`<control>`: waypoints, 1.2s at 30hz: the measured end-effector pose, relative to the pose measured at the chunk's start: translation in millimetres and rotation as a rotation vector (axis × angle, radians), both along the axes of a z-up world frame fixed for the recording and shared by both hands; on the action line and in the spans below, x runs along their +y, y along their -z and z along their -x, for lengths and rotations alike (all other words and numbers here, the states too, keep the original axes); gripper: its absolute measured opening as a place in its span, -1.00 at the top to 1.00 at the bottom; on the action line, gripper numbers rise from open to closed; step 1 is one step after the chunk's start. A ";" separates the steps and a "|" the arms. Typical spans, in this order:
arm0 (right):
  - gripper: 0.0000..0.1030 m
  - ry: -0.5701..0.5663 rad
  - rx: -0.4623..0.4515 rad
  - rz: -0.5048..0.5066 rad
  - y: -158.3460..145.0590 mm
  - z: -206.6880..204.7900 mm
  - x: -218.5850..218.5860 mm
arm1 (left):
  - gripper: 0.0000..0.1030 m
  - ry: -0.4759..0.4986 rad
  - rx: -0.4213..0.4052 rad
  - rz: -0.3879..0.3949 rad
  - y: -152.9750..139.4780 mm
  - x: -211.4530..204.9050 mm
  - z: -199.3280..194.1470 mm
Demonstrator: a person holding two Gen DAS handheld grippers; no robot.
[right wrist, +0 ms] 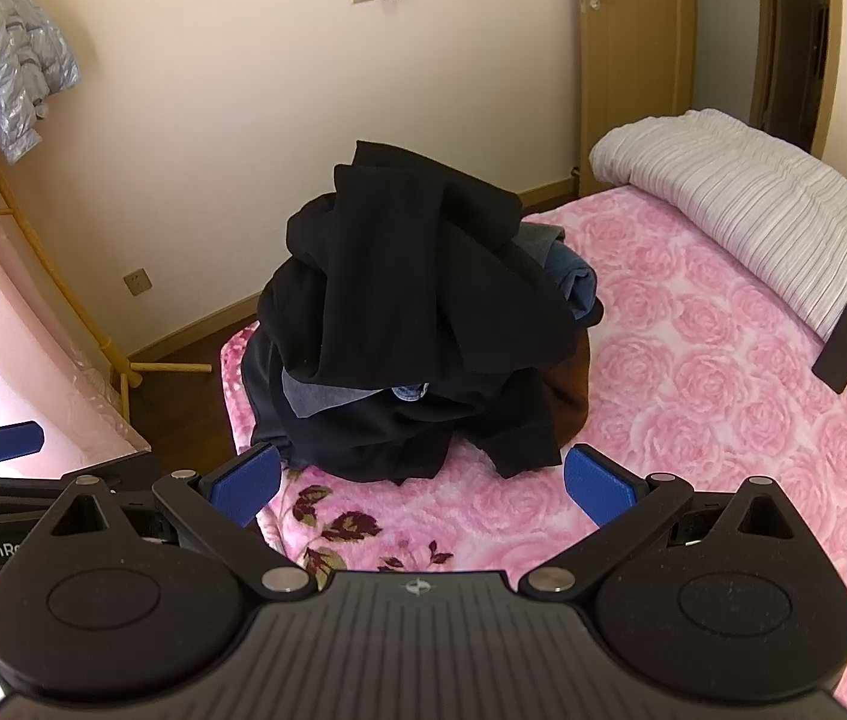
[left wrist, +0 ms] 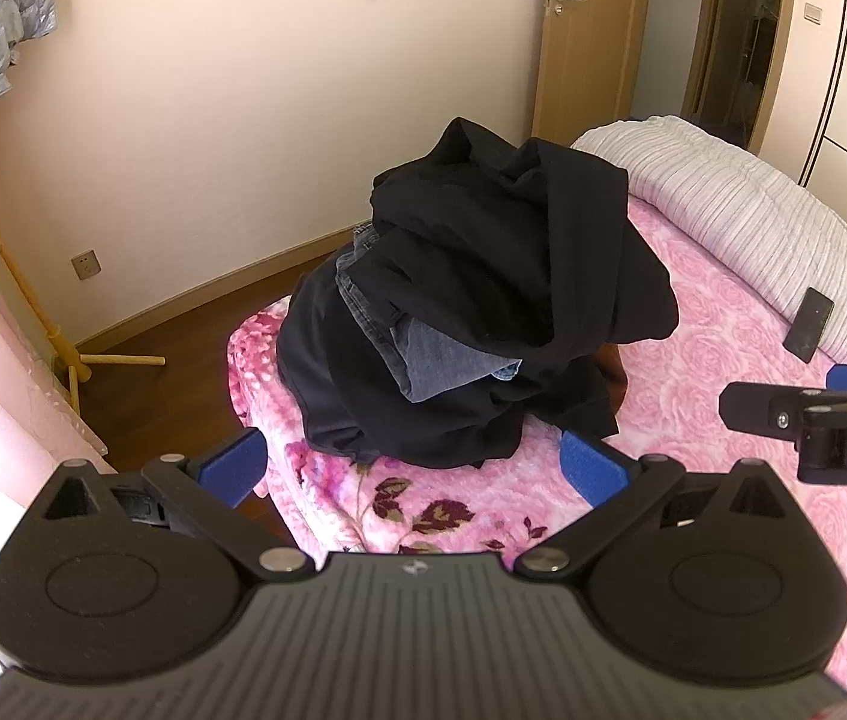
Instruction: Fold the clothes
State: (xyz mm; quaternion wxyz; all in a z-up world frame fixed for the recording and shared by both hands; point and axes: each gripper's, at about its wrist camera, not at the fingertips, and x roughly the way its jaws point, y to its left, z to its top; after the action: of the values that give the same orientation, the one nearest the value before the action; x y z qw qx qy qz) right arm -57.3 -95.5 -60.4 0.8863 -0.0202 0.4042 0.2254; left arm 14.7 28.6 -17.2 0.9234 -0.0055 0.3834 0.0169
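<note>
Clothes pile [left wrist: 459,294] at bed corner [left wrist: 255,348], tools [left wrist: 414,471] open

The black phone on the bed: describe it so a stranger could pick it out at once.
Start at the bed covered by a pink rose-patterned blanket, then look to the rolled white striped quilt along its far side. The flat black rectangular phone leans against that quilt. Unlike the soft heap of dark clothes nearby, it is small, rigid and glossy.
</note>
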 end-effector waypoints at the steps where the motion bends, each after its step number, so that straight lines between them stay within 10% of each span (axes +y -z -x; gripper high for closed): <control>1: -1.00 -0.001 0.000 0.000 -0.2 0.0 0.0 | -0.99 -0.001 0.000 0.000 0.1 -0.1 0.1; 36: -1.00 0.000 0.015 -0.012 4.6 -5.4 -4.1 | -0.99 -0.015 0.007 -0.018 2.0 -4.6 -2.8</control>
State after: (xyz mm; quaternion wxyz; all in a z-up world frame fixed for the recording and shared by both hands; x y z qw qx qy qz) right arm -51.9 -99.6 -65.0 0.8832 -0.0134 0.4096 0.2280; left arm 17.6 24.0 -19.2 0.9219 -0.0002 0.3864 0.0271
